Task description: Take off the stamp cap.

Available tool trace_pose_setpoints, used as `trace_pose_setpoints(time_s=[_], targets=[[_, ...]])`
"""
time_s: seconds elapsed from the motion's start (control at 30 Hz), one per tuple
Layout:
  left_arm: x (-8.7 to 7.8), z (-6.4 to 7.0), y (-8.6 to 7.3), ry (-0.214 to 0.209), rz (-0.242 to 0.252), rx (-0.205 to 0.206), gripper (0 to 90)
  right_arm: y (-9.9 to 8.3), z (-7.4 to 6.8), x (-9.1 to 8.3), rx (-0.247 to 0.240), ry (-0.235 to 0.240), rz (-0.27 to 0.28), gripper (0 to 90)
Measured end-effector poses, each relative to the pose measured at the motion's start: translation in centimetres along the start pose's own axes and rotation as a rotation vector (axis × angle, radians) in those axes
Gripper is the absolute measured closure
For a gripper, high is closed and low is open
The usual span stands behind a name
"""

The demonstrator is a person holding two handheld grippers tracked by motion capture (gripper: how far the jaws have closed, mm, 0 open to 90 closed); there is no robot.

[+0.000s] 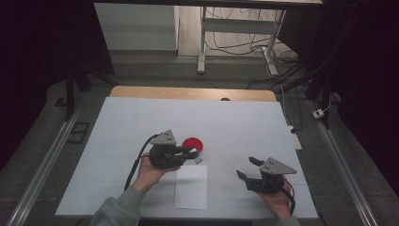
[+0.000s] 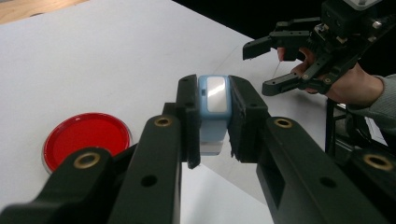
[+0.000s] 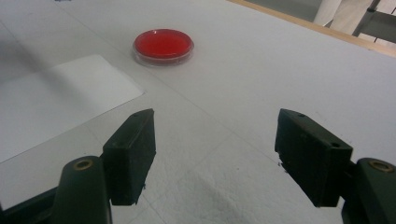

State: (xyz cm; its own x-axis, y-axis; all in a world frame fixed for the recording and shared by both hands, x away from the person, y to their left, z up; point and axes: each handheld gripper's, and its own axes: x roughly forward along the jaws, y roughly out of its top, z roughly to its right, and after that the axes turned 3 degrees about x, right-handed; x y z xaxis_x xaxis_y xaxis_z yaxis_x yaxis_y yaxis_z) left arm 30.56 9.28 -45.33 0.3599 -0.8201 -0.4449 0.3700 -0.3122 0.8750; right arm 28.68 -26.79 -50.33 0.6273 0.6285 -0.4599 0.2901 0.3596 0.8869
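Note:
My left gripper (image 1: 195, 156) (image 2: 214, 122) is shut on a small light-blue block (image 2: 213, 105) with a shiny pale face; the block (image 1: 198, 160) hangs just above the table, over the far edge of a white paper sheet (image 1: 190, 187) (image 3: 56, 100). A round red dish (image 1: 192, 144) (image 2: 86, 139) (image 3: 163, 45) lies flat on the table just beyond the left gripper. My right gripper (image 1: 246, 167) (image 3: 215, 149) stands open with nothing between its jaws, low over the table at the front right; in the left gripper view this right gripper (image 2: 261, 67) is held in a hand.
The table (image 1: 244, 122) has a white cover and a wooden strip along its far edge (image 1: 193, 92). Beyond it are a desk frame (image 1: 235, 28) and cables on the floor. A metal rail (image 1: 346, 165) runs beside the table on the right.

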Motion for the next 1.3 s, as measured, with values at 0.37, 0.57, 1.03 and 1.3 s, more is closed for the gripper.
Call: trace_pose_setpoints(time_s=[0.37,0.57,1.03,1.3], targets=[[0.0,0.1,0.1,0.009,0.005,-0.002,75.0,0.4,-0.8,0.4,-0.017,0.007,0.003,28.9],[0.0,0.2,0.1,0.011,0.004,-0.001,75.1,0.6,-1.1,0.4,-0.016,-0.002,0.013,29.1],[0.6,0.1,0.2,0.008,-0.003,0.001,75.0,0.5,-1.8,0.5,-0.012,-0.014,0.033,29.0],[0.9,0.3,0.3,0.006,-0.005,0.002,75.0,0.8,-2.8,0.7,0.001,-0.019,0.051,29.1]])
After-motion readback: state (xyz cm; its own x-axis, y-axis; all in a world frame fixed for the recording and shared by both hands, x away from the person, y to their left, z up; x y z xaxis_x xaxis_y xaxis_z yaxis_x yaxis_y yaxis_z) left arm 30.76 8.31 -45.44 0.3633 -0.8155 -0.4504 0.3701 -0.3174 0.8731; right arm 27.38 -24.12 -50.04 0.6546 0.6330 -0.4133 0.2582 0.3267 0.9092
